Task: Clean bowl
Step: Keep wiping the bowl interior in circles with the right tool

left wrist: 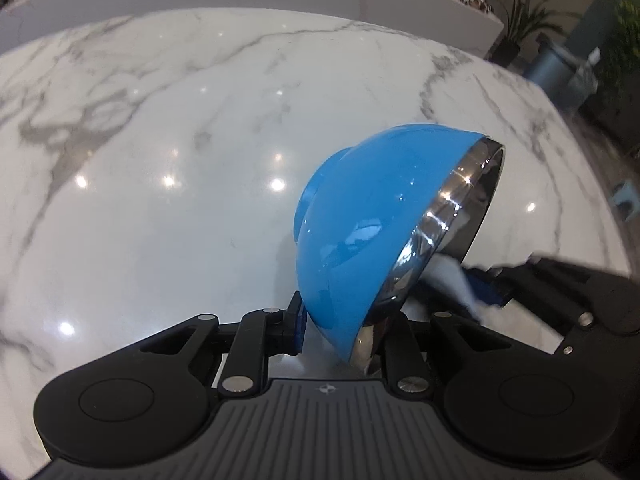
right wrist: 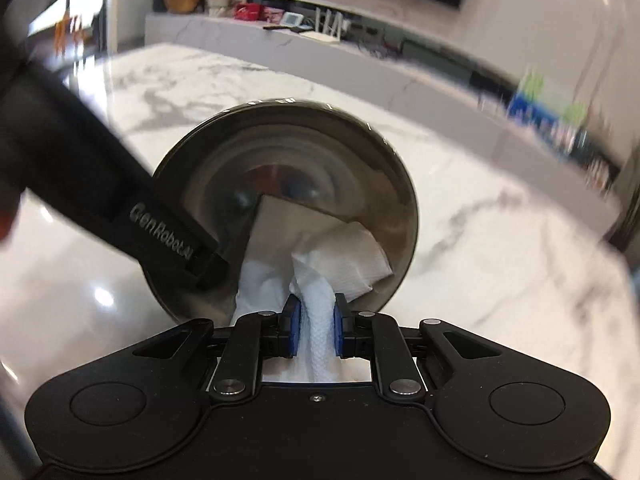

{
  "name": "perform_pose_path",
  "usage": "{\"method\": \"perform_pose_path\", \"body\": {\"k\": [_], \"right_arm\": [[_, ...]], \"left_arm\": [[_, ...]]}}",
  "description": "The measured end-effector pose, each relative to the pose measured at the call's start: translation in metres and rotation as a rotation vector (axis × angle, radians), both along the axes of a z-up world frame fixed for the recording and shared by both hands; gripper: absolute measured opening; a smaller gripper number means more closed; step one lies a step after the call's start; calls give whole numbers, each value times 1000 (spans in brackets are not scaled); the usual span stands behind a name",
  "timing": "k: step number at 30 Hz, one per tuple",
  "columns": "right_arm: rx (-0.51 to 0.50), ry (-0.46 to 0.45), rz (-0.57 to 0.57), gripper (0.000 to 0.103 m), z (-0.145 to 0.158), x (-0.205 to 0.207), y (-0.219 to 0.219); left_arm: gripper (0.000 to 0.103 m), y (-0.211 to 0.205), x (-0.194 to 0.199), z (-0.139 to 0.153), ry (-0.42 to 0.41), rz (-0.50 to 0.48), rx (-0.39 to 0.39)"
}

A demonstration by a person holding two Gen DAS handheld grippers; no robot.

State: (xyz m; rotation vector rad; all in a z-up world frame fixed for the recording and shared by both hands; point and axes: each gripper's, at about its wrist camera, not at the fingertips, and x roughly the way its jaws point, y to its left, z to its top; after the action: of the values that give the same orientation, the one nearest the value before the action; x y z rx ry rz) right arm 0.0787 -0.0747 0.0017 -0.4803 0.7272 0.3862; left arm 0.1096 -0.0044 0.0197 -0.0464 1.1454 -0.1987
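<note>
Bowl (left wrist: 360, 224), tilted above table (left wrist: 160, 140), rim clamped in left gripper (left wrist: 340, 344) fingers; paper towel (right wrist: 320, 280) pinched in right gripper (right wrist: 316, 330) fingers; risk: hard wiping levering rim loose.

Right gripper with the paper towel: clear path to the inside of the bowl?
Probably yes. The left gripper holds the bowl tilted by its rim, mouth toward the right gripper, whose paper towel already lies inside; only the left finger crosses one edge.

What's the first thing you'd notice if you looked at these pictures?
The bright blue bowl, tipped on its side above the marble table, its rim pinched by the left gripper. Then the white paper towel, clamped in the right gripper, reaching into the shiny inside.
</note>
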Motion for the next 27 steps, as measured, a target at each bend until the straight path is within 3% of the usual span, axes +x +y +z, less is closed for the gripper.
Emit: {"method": "perform_pose_path", "body": {"k": [5,8,14,24,27], "right_arm": [[-104,-73,48,13,-5,-6,6],[-92,-57,48,13,-8,-6,7],[-11,9,10,13,-8,-1,4],[274,183,-121,14,9,10,-21],[306,201,-134,14,9,10,-24]], "left_arm": [[17,-7,1,4,-10,-40,72],[17,-6,0,3,-16,-32,63],[21,-1,1,-2,-8,5,1],[24,3,1,-12,-13,57,-74],[23,6,3,-14,-10,65,-93]]}}
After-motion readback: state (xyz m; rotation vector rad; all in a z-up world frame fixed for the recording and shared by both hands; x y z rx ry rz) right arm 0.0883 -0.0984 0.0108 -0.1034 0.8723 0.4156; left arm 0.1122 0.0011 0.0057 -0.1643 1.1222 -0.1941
